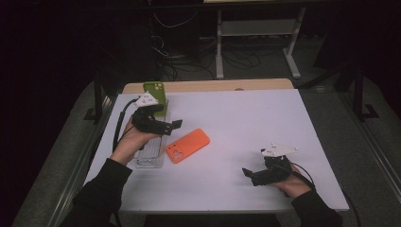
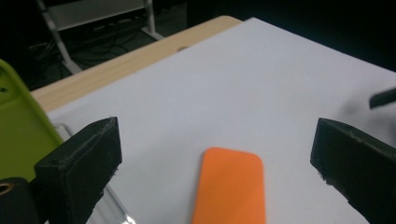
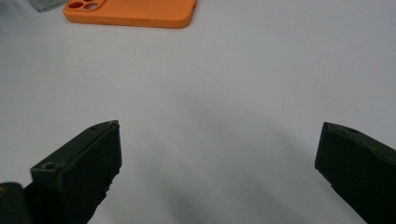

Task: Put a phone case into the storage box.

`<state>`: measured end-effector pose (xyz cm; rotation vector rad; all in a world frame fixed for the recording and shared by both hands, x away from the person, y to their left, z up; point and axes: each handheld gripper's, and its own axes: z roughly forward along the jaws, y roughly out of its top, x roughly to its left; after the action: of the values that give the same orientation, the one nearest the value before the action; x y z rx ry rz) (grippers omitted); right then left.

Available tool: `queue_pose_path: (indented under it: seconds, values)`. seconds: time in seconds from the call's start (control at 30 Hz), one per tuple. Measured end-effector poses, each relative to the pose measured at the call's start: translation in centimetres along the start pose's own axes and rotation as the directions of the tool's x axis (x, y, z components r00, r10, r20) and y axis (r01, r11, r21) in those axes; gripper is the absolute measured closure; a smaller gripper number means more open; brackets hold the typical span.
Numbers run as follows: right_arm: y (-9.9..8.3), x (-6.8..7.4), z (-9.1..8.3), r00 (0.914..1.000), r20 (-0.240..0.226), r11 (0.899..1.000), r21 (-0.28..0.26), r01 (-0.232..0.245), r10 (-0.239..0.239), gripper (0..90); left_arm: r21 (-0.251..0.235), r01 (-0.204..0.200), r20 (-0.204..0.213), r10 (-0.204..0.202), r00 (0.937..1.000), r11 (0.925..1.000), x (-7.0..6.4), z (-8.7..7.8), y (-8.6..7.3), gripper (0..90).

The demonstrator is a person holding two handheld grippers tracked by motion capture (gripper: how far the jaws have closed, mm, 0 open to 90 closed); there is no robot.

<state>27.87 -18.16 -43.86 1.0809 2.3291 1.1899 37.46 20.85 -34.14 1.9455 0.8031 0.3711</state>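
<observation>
The right gripper [image 1: 255, 176] is low on the white table [image 1: 246, 118], close to the person's side, and its two black jaws are wide apart with nothing between them. The left gripper [image 1: 170, 126] is held up over the left part of the table, and its jaws are wide apart too, holding nothing. The orange phone case [image 1: 187, 145] lies flat on the table just beside the left gripper. A clear phone case [image 1: 149, 156] lies under the left hand. A green phone case [image 1: 155, 92] sits behind it, near the far edge.
</observation>
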Motion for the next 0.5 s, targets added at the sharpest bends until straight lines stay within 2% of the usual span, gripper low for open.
queue_pose_path:
  seconds: [0.1,0.17,0.27,0.33,0.43,0.5]
  values:
    - [0.1,0.2,-0.1,1.0000,0.001,1.000,0.000,-0.004,0.004,0.0,0.012,-0.021,0.022,0.021,0.9996,0.9997,-0.9,0.1,-0.9,1.9]
    - [0.1,0.2,-0.2,1.0000,-0.003,1.000,0.008,-0.006,0.006,0.0,0.018,-0.024,0.039,0.023,0.9990,0.9996,-1.4,0.1,-1.4,1.9]
    - [0.5,0.2,-0.4,1.0000,0.000,1.000,-0.009,-0.002,0.002,0.0,0.025,-0.021,0.059,0.019,0.9981,0.9995,-2.1,0.0,-2.0,1.9]
    - [1.0,0.3,-0.4,1.0000,-0.006,1.000,-0.025,-0.002,0.001,0.0,0.032,-0.029,0.064,0.027,0.9976,0.9991,-2.3,-0.1,-2.3,1.9]
    - [1.9,0.4,-0.3,0.9999,-0.016,1.000,-0.013,0.001,-0.001,0.1,0.032,-0.030,0.077,0.027,0.9966,0.9990,-2.6,-0.3,-2.8,1.9]
    - [2.6,0.4,-0.2,0.9996,-0.028,1.000,-0.002,-0.005,0.005,3.9,0.037,-0.036,0.082,0.033,0.9961,0.9987,-2.5,-0.4,-3.1,1.9]
